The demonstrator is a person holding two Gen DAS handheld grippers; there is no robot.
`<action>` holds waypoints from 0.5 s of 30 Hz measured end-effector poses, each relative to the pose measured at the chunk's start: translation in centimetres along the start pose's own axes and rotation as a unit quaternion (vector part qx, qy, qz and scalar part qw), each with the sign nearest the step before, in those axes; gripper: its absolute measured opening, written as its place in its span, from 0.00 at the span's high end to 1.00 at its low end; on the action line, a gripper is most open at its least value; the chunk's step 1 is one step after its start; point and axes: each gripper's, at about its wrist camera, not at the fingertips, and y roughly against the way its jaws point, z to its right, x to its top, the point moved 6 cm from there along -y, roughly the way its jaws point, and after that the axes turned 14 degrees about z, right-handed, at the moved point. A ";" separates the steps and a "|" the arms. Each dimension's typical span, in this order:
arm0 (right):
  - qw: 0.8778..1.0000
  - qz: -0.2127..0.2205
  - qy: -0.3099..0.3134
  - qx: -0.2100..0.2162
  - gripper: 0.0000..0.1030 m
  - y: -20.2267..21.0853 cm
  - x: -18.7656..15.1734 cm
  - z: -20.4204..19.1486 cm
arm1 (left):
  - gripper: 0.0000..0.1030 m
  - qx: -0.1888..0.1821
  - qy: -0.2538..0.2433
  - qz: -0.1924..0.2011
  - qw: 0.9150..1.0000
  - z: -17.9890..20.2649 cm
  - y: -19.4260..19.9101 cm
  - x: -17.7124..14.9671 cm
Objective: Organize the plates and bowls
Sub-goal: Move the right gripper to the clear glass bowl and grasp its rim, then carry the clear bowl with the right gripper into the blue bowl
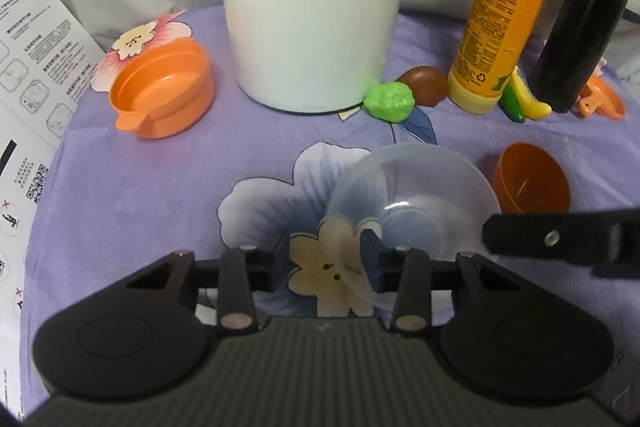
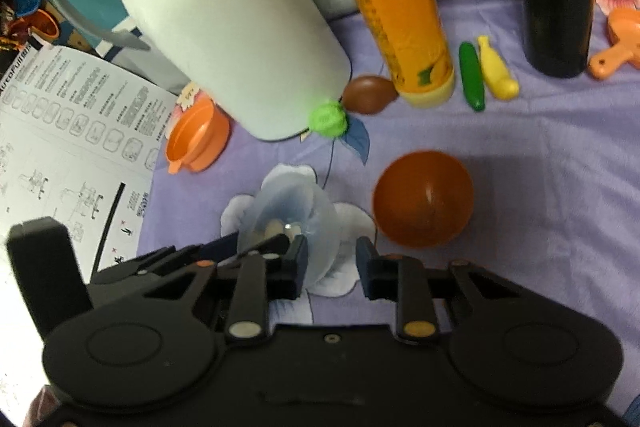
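A clear plastic bowl (image 1: 412,203) lies tilted on the purple flowered cloth (image 1: 168,195). My left gripper (image 1: 320,259) is open, and the bowl's rim sits between its fingers against the right pad (image 1: 370,259). In the right wrist view the clear bowl (image 2: 288,215) sits just ahead of my right gripper (image 2: 332,263), which is open and empty. A dark orange bowl (image 2: 422,199) rests on the cloth ahead and right of it; it also shows in the left wrist view (image 1: 528,183). A light orange handled bowl (image 1: 164,95) sits at the left.
A tall white jug (image 1: 312,7), an orange bottle (image 1: 504,11) and a black flask (image 1: 580,15) stand at the back. Toy foods lie by them: a green ball (image 1: 390,103), a brown piece (image 1: 426,85), a yellow banana (image 2: 496,67), a green cucumber (image 2: 470,75). A printed sheet (image 1: 36,75) lies at the left.
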 end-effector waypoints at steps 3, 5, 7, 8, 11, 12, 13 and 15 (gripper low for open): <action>1.000 -0.002 0.001 -0.007 0.74 -0.8 -0.4 -0.3 | 0.62 0.000 0.001 0.000 1.000 -0.2 -0.1 0.1; 1.000 0.002 0.006 -0.012 0.75 -1.3 -0.4 -0.6 | 0.62 -0.002 0.002 -0.001 1.000 -0.2 -0.2 0.2; 1.000 0.010 0.015 -0.019 0.87 -1.7 -0.3 -0.8 | 0.62 -0.004 0.003 -0.004 1.000 -0.1 -0.5 0.1; 1.000 0.011 0.016 -0.022 0.90 -2.0 -0.3 -0.9 | 0.62 -0.004 0.003 -0.004 1.000 0.0 -0.5 0.1; 0.999 0.016 0.017 -0.028 0.92 -2.2 -0.4 -0.9 | 0.78 -0.014 0.008 -0.002 1.000 0.3 -0.5 0.1; 0.999 0.018 0.016 -0.028 0.92 -2.2 -0.5 -0.9 | 0.82 -0.017 0.009 -0.003 1.000 0.5 -0.5 0.1; 0.999 0.017 0.014 -0.027 0.92 -2.3 -0.5 -0.9 | 0.82 -0.013 0.007 -0.001 1.000 0.6 -0.3 0.2; 0.999 0.016 0.015 -0.030 0.92 -2.3 -0.7 -1.0 | 0.85 -0.009 0.003 0.000 1.000 0.7 -0.2 0.2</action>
